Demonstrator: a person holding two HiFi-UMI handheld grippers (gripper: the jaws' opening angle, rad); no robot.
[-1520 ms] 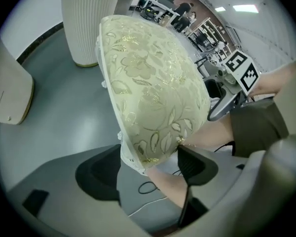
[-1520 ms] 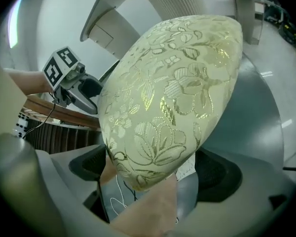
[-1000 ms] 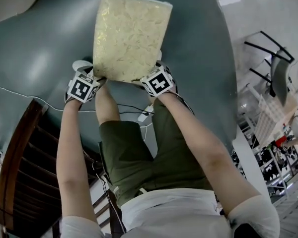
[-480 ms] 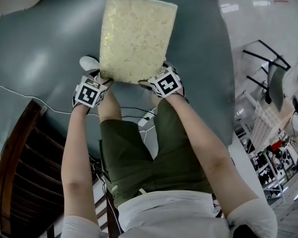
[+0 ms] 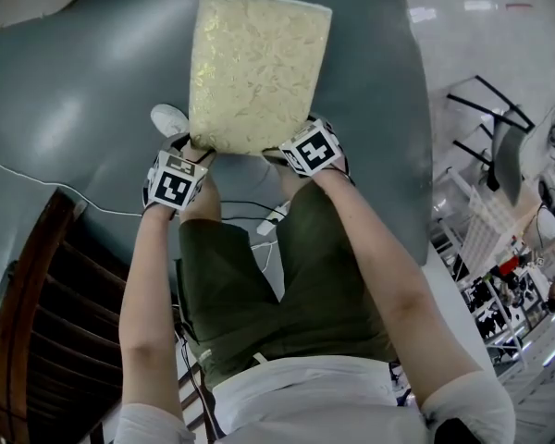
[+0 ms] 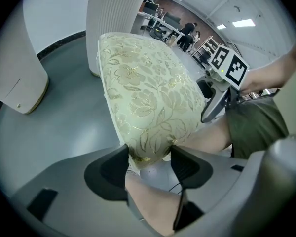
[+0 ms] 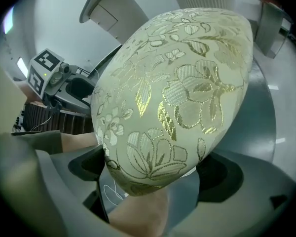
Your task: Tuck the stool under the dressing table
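The stool's cream cushion with gold flower embroidery (image 5: 259, 63) hangs over the grey-blue floor in the head view. My left gripper (image 5: 196, 152) is at its near left corner and my right gripper (image 5: 282, 152) at its near right corner. In the left gripper view the cushion (image 6: 148, 98) has its corner between the closing jaws of the left gripper (image 6: 149, 157), and both pads touch it. The right gripper (image 7: 153, 174) is shut on the wide near end of the cushion (image 7: 177, 93). The stool's legs are hidden. White dressing table parts, a fluted column (image 6: 113, 23) and a rounded panel (image 6: 15, 73), stand beyond.
A dark wooden slatted piece (image 5: 37, 313) stands at lower left by my leg. A white shoe (image 5: 169, 118) and thin cables (image 5: 259, 215) lie on the grey-blue floor (image 5: 74, 91). A black metal rack (image 5: 499, 137) and cluttered shelves are to the right.
The cushion and both grippers have shifted a little to the right and up in the head view. The left gripper has drawn in closer to the cushion's corner.
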